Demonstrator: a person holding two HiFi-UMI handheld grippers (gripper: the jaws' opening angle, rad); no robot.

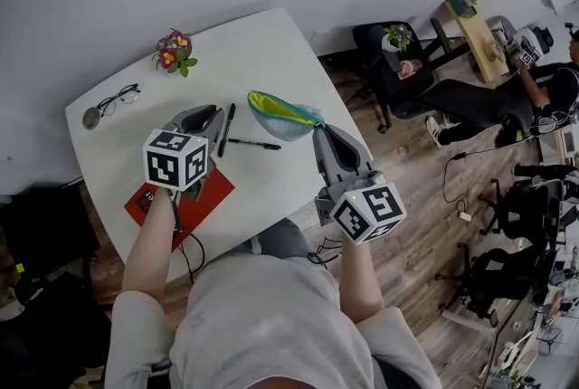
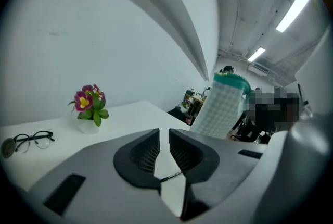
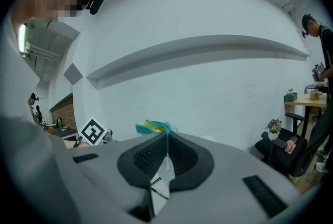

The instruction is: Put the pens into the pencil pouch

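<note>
On the white table (image 1: 262, 43) lie two black pens, one (image 1: 226, 128) pointing away from me and one (image 1: 256, 144) lying crosswise just right of it. My left gripper (image 1: 216, 115) hovers beside the first pen; its jaws stand a narrow gap apart with nothing between them (image 2: 164, 147), and a pen (image 2: 171, 176) shows on the table below. My right gripper (image 1: 317, 133) is shut on the pouch's teal zip end (image 3: 167, 140). The green, yellow and blue pencil pouch (image 1: 281, 116) hangs lifted above the table's right side, and shows as checked fabric (image 2: 221, 106) in the left gripper view.
A small potted flower (image 1: 175, 52), a pair of glasses (image 1: 118, 98) and a round lid (image 1: 90, 117) sit at the table's far left. A red notebook (image 1: 190, 200) lies under my left gripper. Office chairs (image 1: 398, 61) and a seated person (image 1: 543, 93) are to the right on the wooden floor.
</note>
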